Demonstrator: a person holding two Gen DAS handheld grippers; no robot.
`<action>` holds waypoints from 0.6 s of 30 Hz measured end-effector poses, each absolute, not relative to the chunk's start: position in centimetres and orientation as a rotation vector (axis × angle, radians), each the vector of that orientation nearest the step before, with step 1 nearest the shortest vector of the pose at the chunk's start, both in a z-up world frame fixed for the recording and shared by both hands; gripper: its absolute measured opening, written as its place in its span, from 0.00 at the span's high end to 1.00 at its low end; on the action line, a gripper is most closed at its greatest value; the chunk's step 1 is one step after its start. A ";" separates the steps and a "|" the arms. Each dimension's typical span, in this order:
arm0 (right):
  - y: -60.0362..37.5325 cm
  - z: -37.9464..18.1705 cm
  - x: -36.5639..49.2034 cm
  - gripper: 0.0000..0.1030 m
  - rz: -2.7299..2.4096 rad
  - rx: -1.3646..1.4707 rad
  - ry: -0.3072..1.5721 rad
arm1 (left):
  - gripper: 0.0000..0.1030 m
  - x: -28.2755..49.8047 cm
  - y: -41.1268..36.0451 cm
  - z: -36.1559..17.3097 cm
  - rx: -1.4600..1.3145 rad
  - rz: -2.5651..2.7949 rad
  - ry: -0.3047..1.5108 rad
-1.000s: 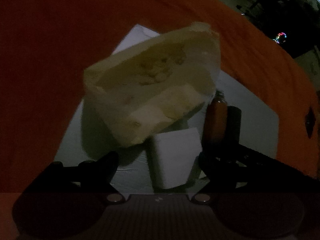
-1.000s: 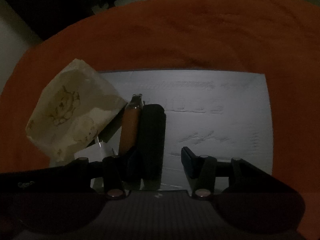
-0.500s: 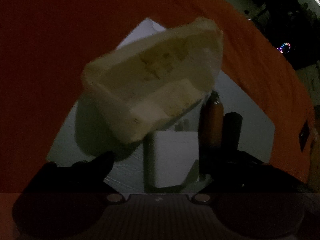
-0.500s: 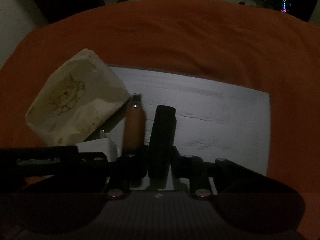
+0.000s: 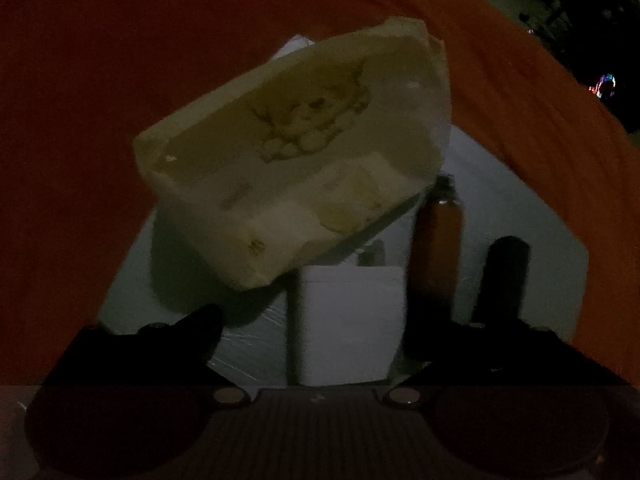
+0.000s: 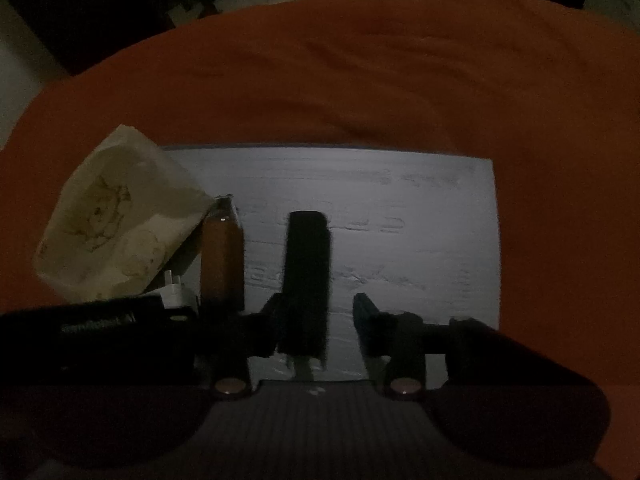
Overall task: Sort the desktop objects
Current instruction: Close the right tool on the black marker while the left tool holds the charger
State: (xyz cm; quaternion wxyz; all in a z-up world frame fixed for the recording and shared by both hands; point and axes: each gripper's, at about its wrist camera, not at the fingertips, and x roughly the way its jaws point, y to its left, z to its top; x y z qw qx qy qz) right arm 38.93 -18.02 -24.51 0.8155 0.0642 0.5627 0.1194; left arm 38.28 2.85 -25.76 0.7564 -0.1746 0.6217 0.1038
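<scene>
Right tool (image 6: pixel 316 320) jaws just opening, black bar (image 6: pixel 306 280) between

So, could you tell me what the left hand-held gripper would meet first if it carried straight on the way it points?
Most likely the white charger block, lying on the white sheet between the left hand-held gripper's open fingers; depth is hard to judge in this dim view.

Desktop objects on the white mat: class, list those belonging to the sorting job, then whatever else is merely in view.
Belonging to the job:
cream pouch
white charger
brown bottle
black bar
white mat

Merely in view:
orange cloth
coloured light
</scene>
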 end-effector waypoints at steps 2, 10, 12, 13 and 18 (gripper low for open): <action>-17.4 -24.8 38.9 0.58 0.257 0.117 1.195 | 0.13 38.1 2.8 -25.7 -0.355 0.211 1.346; -16.0 -26.2 38.4 0.67 0.228 -0.018 1.216 | 0.33 37.7 3.2 -25.3 -0.254 0.079 1.305; -15.9 -26.0 38.3 0.72 0.240 -0.038 1.222 | 0.47 37.6 3.2 -25.1 -0.233 0.031 1.292; -16.0 -25.8 38.2 0.72 0.244 -0.034 1.227 | 0.47 37.6 3.2 -25.0 -0.220 0.010 1.290; -17.5 -24.7 37.0 0.72 0.266 -0.056 1.262 | 0.47 37.2 3.4 -24.7 -0.174 -0.070 1.276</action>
